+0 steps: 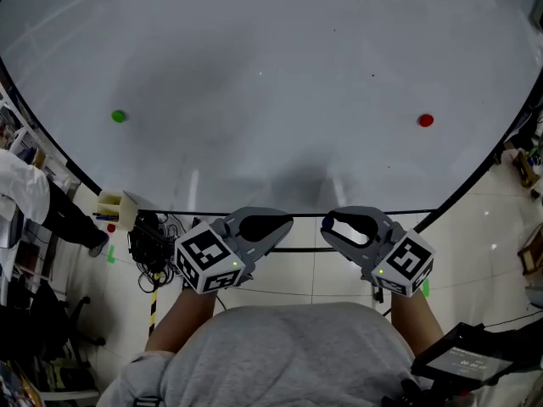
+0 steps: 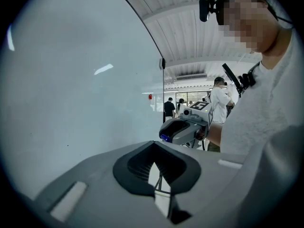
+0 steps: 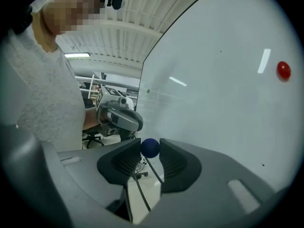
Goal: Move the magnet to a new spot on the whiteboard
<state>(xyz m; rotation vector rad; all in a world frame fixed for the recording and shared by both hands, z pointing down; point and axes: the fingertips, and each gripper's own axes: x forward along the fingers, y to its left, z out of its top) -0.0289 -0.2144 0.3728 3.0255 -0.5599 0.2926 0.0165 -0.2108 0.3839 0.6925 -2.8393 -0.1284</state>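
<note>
The whiteboard (image 1: 271, 75) fills the upper head view, with a green magnet (image 1: 119, 116) at its left and a red magnet (image 1: 425, 120) at its right. The red magnet (image 3: 283, 70) also shows in the right gripper view. My right gripper (image 3: 150, 147) is shut on a small blue ball-shaped magnet (image 3: 150, 147), held off the board near my chest. From the head view the right gripper (image 1: 327, 225) hides the blue magnet. My left gripper (image 1: 287, 225) points at it from the left, jaws together and empty (image 2: 153, 148). Both sit below the board's lower edge.
A tangle of black cables (image 1: 148, 244) and a pale box (image 1: 114, 206) lie on the floor under the board's left end. A person in white (image 1: 21, 185) stands at the far left. A dark tablet-like device (image 1: 467, 359) is at lower right.
</note>
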